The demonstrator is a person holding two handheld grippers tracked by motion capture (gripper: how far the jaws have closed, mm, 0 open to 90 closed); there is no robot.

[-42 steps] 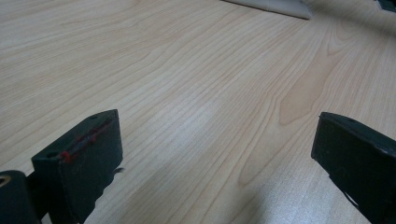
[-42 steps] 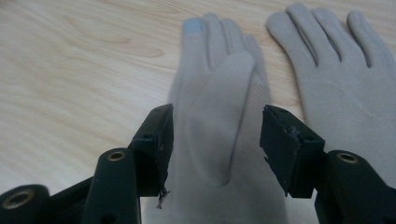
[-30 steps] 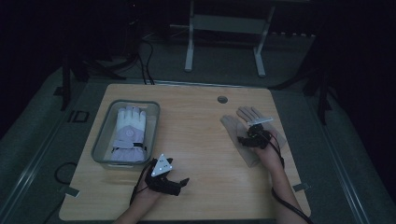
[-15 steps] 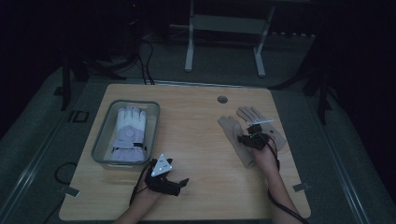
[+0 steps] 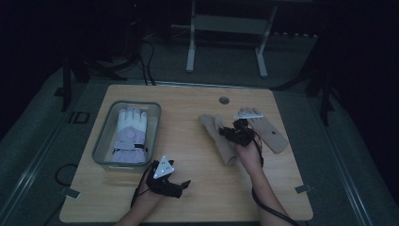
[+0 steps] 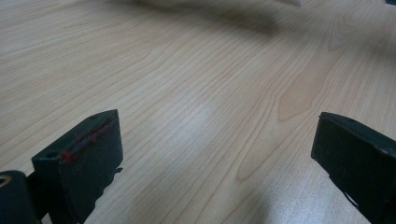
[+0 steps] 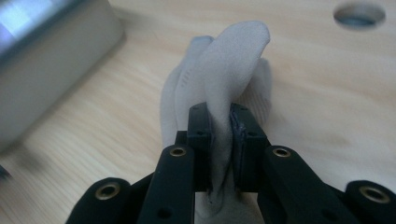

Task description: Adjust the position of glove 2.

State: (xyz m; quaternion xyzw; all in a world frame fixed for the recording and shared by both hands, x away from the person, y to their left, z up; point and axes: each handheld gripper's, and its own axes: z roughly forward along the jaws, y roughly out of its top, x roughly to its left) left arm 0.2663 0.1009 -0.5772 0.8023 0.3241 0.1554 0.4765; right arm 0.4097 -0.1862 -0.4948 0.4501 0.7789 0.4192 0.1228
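Two beige gloves lie at the right of the wooden table (image 5: 197, 197). My right gripper (image 5: 231, 132) is shut on the left beige glove (image 5: 217, 136), and its grey plate sits edge-on above it. In the right gripper view the jaws (image 7: 223, 122) pinch a raised fold of this glove (image 7: 236, 65), which bulges upward past the fingertips. The second beige glove (image 5: 271, 133) lies flat just to the right. My left gripper (image 5: 182, 185) rests near the table's front edge, open, its jaws (image 6: 217, 140) wide apart over bare wood with nothing between them.
A grey metal tray (image 5: 104, 137) at the left holds a white and lilac glove (image 5: 129, 134); its wall (image 7: 46, 60) appears blurred to the upper left of the held glove. A round cable hole (image 5: 224, 100) (image 7: 359, 15) sits near the table's far edge.
My right gripper has closed on the left beige glove and shifted left and slightly up, dragging the glove toward the table's middle. The left gripper has stayed put.
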